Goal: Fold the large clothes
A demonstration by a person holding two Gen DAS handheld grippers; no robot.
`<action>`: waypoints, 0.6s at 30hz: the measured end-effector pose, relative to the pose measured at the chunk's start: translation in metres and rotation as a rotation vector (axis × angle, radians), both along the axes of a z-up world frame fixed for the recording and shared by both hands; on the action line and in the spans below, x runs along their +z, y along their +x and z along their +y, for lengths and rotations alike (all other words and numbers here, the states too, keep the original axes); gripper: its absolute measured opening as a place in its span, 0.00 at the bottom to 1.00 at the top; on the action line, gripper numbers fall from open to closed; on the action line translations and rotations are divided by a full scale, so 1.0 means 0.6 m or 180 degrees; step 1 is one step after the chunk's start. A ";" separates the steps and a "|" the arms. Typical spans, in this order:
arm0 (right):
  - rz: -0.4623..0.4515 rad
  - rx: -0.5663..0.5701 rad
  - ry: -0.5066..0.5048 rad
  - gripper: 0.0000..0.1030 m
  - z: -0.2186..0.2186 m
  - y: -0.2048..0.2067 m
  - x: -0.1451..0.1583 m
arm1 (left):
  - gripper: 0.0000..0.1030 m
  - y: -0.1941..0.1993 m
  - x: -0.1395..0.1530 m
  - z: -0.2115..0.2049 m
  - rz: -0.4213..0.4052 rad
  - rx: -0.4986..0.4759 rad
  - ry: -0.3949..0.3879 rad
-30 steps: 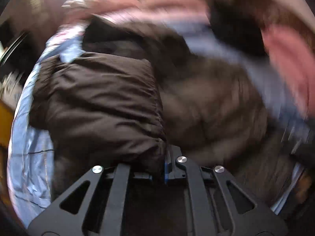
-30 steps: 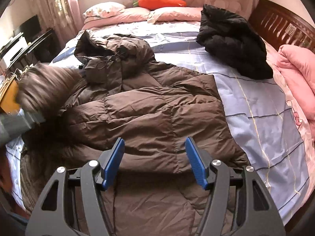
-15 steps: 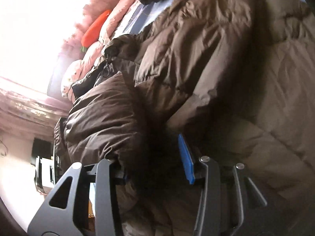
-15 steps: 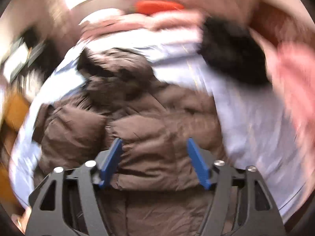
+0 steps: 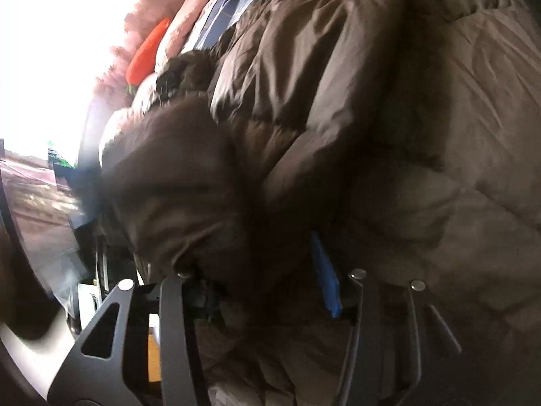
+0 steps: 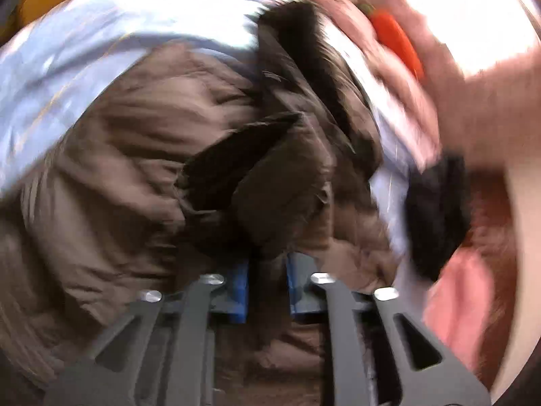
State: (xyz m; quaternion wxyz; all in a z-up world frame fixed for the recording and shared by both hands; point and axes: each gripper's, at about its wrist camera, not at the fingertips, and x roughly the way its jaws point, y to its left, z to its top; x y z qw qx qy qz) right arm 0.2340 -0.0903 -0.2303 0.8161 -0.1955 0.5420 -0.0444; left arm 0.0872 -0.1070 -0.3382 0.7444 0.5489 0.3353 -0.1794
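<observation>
A large brown puffer jacket (image 5: 389,108) lies spread on a bed and fills the left wrist view. My left gripper (image 5: 260,270) is open, its jaws wide apart around a bunched sleeve (image 5: 175,182); the left blue pad is hidden by cloth. In the blurred right wrist view the same jacket (image 6: 135,155) lies on the light blue sheet (image 6: 84,40). My right gripper (image 6: 267,277) is shut on a dark fold of the jacket (image 6: 267,196), its blue pads close together on the cloth.
An orange carrot-shaped pillow (image 6: 399,40) and pink pillows (image 6: 389,67) lie at the head of the bed. A black jacket (image 6: 436,216) sits on the sheet beside a pink quilt (image 6: 456,297). A bright window (image 5: 50,50) and furniture stand beside the bed.
My right gripper has closed from wide open onto a fold of the jacket and swung round. My left gripper opened half a second ago and stays open around the sleeve.
</observation>
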 end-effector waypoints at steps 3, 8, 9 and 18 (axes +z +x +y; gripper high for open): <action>-0.0283 -0.0523 0.0810 0.12 -0.137 -0.015 0.051 | 0.54 -0.001 0.022 0.024 -0.0180 0.0006 -0.0031; -0.0517 -0.1058 0.2179 0.14 -0.319 -0.071 0.004 | 0.54 0.049 0.129 0.093 0.0456 0.0551 -0.1020; -0.0469 -0.1156 0.2421 0.14 -0.347 -0.085 -0.035 | 0.54 0.066 0.153 0.117 0.0765 0.0732 -0.1378; 0.0050 -0.1786 0.2871 0.65 -0.377 -0.171 -0.147 | 0.63 0.266 0.116 0.323 0.2452 0.2635 -0.3770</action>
